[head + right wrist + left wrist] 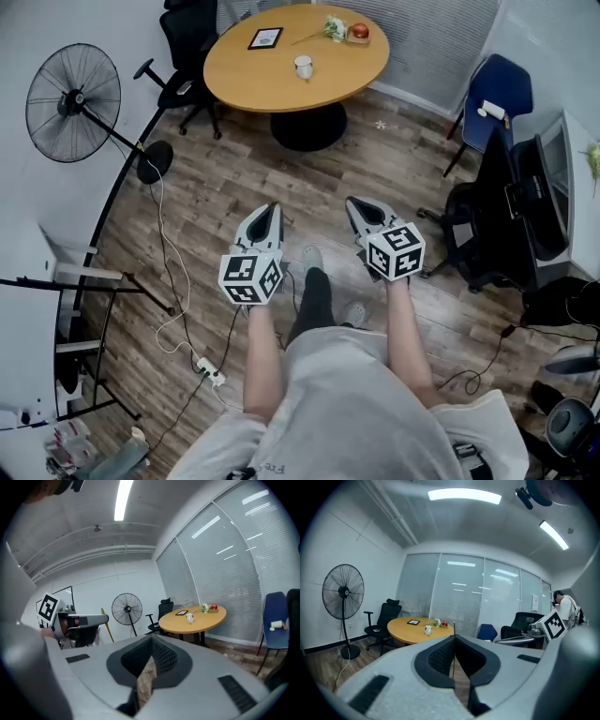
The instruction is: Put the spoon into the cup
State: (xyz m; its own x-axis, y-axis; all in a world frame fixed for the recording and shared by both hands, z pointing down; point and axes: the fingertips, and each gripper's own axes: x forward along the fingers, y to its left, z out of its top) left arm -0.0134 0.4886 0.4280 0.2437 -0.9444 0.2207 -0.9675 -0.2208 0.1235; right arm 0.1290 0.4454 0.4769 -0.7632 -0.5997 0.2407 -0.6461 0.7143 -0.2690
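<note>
On the table, towards its near edge: we see the cup [303, 67], white, upright and handled, on the round table [246, 86].
Spoon: we cannot make one out, so its long axis is unknown.
Bearing: the cup lies straight ahead, well apart from both claws, and we judge neither clearly nearer.
Left gripper [272, 209]: jaws closed tip to tip, holding nothing.
Right gripper [355, 202]: tips likewise together, empty.

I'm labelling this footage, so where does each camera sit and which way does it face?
Head view: on the head, facing down at forearms, left gripper, right gripper, a leg.
Left gripper view: on that gripper, along its shut jaws toward the round wooden table.
Right gripper view: likewise, towards the same table.
All share the white cup.
</note>
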